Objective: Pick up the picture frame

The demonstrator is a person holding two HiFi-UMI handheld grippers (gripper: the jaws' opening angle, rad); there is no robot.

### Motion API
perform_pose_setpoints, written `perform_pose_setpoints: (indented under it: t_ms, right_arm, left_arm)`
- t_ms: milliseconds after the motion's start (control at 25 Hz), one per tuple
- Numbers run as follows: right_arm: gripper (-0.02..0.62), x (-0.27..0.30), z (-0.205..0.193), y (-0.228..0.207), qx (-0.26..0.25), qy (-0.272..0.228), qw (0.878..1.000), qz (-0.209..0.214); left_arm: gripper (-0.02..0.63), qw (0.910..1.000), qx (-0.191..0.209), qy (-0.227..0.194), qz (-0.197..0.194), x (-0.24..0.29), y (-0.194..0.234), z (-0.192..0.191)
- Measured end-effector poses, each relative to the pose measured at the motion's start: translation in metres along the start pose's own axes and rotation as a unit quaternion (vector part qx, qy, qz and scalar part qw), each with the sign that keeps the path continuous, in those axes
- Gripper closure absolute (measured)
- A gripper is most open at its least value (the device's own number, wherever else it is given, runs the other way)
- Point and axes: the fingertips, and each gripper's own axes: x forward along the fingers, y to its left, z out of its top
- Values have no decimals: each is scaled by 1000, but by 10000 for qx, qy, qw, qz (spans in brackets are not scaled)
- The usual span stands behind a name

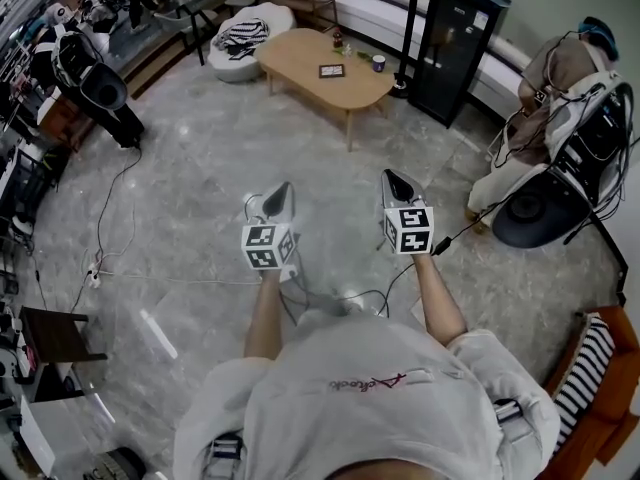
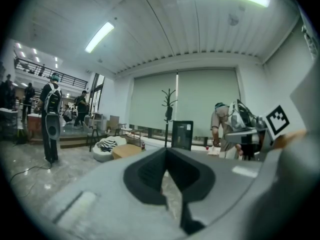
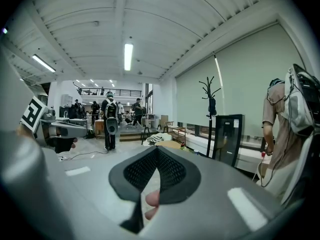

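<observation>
The picture frame (image 1: pixel 331 71) is small and dark and lies flat on an oval wooden coffee table (image 1: pixel 300 56) far ahead across the stone floor. Both grippers hang in mid-air well short of that table, nearly level. My left gripper (image 1: pixel 281 196) is shut with nothing between its jaws, and its dark pads (image 2: pixel 150 176) meet at the tip (image 2: pixel 166 152). My right gripper (image 1: pixel 397 181) is also shut and empty (image 3: pixel 157 151). In both gripper views the table (image 2: pixel 128 150) (image 3: pixel 170 144) shows small beyond the jaws; the frame is too small to make out there.
A mug (image 1: pixel 378 63) and a small bottle (image 1: pixel 338 40) share the table. A black cabinet (image 1: pixel 456 40) and coat stand (image 1: pixel 410 28) are behind it, a white beanbag (image 1: pixel 246 34) to its left. Cables (image 1: pixel 108 230) cross the floor. Equipment (image 1: pixel 560 183) stands right. A person with a backpack (image 2: pixel 51 118) stands far left.
</observation>
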Motion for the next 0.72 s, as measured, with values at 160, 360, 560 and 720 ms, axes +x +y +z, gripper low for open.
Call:
perform_pose_setpoints:
  t_ms: [160, 360, 560, 720]
  right_arm:
    - [589, 15, -4, -1, -58, 74, 9999, 52]
    - [589, 38, -3, -1, -83, 113, 9999, 75]
    - [589, 71, 0, -12, -117, 97, 9999, 45]
    - [589, 103, 0, -24, -99, 118, 9999, 0]
  left_arm:
    - [606, 10000, -47, 6, 43, 12, 10, -3]
    - [606, 10000, -90, 19, 27, 30, 23, -5]
    - [606, 9999, -118, 8, -10, 63, 40, -6]
    - [606, 9999, -131, 7, -22, 96, 60, -4]
